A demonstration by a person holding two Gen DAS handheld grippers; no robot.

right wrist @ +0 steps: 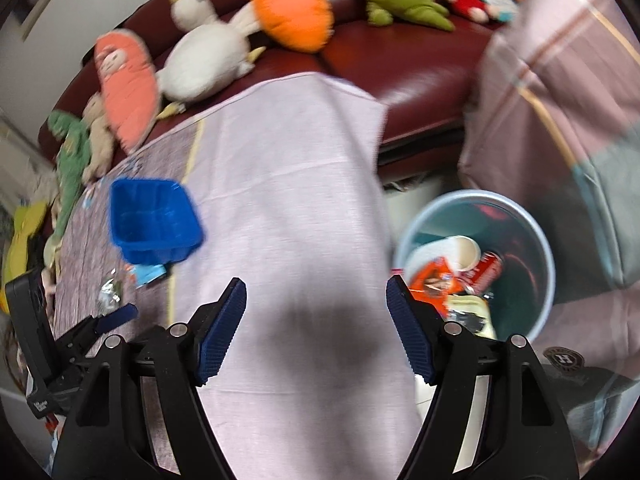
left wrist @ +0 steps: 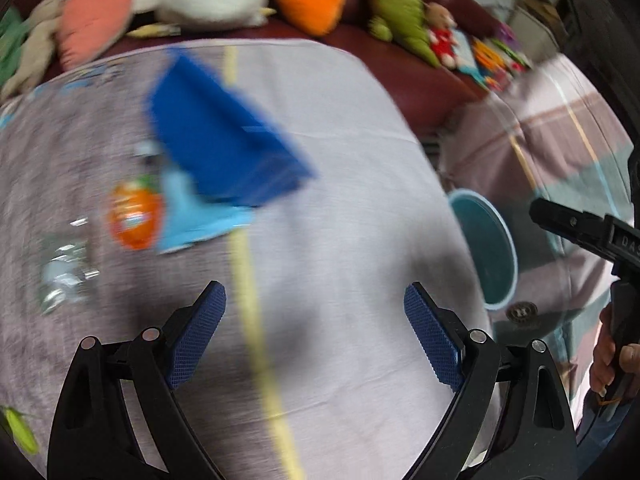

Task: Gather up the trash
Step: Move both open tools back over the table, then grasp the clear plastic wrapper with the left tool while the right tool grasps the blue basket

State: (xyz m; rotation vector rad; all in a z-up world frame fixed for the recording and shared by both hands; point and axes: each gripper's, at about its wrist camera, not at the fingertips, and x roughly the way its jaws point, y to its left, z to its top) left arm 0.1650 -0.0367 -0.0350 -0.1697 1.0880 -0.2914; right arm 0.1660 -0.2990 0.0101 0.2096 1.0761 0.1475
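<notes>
My left gripper [left wrist: 314, 300] hangs open over the pale cloth-covered table [left wrist: 340, 140], nothing between its blue pads. Ahead and to its left lie an orange wrapper [left wrist: 134, 216], a light blue wrapper [left wrist: 192, 220] and a crumpled foil wrapper [left wrist: 64, 276], beside a blue plastic tray [left wrist: 224, 136]. My right gripper [right wrist: 316, 292] is also open and empty above the table's right part. The round bin [right wrist: 548, 272] stands on the floor to its right, holding an orange packet [right wrist: 434, 280], a paper cup [right wrist: 466, 252] and a red can [right wrist: 486, 270].
Several plush toys, among them an orange carrot [right wrist: 294, 8] and a white duck [right wrist: 208, 56], line the dark red sofa [right wrist: 420, 76] behind the table. A striped blanket [right wrist: 560, 100] covers furniture at the right. A hand [left wrist: 612, 356] holds the right gripper's handle.
</notes>
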